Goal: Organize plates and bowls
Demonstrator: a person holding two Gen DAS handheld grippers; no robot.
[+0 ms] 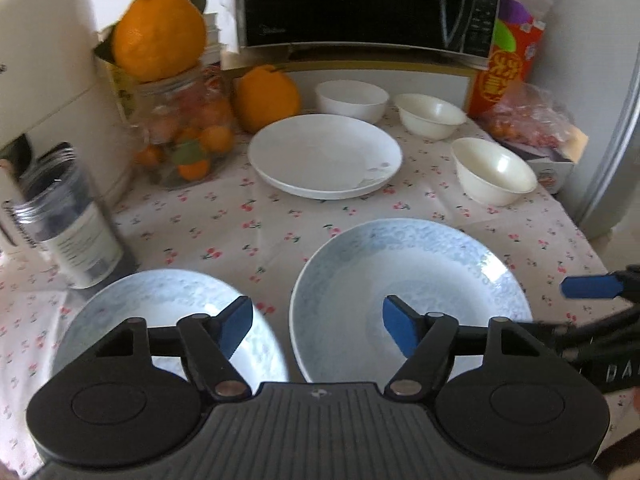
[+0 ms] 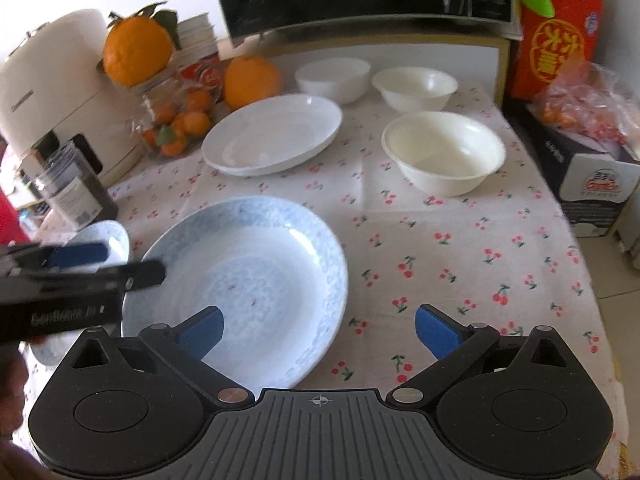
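Note:
Two pale blue patterned plates lie side by side on the cherry-print cloth: a large one [image 1: 412, 272] [image 2: 248, 276] and a second [image 1: 160, 308] [image 2: 110, 238] to its left. Farther back sit a white plate [image 1: 324, 156] [image 2: 272, 132] and three white bowls [image 1: 352, 98] [image 1: 430, 114] [image 1: 494, 176]. My left gripper [image 1: 318, 330] hovers open over the gap between the blue plates, with nothing pressed by its pads. My right gripper [image 2: 320, 332] stands open over the large blue plate's right rim and holds nothing.
A black microwave [image 1: 360, 4] stands at the back. Oranges [image 1: 266, 96], a glass jar of small oranges [image 1: 186, 132], a dark jar [image 1: 68, 220] and a white appliance [image 1: 48, 60] crowd the left. A red carton [image 2: 556, 32], a bag of fruit [image 2: 580, 108] and a box [image 2: 596, 184] line the right edge.

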